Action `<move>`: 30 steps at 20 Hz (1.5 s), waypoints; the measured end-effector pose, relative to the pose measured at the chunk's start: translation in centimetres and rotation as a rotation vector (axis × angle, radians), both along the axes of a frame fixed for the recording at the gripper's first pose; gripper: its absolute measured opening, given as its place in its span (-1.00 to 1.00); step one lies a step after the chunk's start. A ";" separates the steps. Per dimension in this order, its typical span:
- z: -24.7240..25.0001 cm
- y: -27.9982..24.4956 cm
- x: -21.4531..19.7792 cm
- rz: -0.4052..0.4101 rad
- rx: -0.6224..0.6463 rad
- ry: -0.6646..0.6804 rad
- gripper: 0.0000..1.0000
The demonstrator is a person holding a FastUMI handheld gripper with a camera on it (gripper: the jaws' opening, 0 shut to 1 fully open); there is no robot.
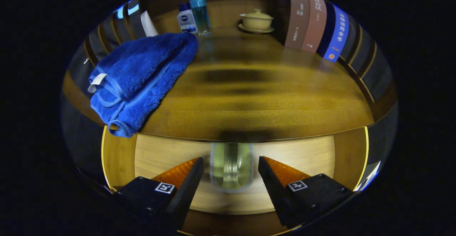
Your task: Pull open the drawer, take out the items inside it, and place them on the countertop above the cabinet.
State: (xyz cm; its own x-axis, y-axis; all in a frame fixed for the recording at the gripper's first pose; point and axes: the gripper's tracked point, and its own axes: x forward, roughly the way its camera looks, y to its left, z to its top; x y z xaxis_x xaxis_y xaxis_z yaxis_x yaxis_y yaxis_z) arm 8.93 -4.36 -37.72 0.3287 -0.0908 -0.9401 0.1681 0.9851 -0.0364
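So the drawer [235, 179] is already pulled out, sitting in the lower middle of the frame under the front edge of the countertop [249, 100]. Lying in it is a clear bottle [231, 166], pale greenish, half tucked under the counter lip, and it's the one item I can make out in there. The gripper [231, 173] has its fingers spread wide, one on each side of the bottle, not touching it as far as I can tell.

My guess on handling: it's stiff, smooth plastic or glass, so probably slippery and happy to roll. I'd pinch it across the middle of the body, square on, not near the rounded end.

Up on the counter, a folded blue towel [142, 75] hangs over the front edge at left. Two small bottles [194, 17] stand at the upper middle, a lidded bowl on a saucer [256, 20] just right of them, and books [317, 24] at upper right. Plenty of bare wood in the centre.
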 end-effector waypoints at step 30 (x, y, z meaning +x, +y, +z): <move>11.5 0.1 -4.1 -0.010 0.035 -0.261 -0.61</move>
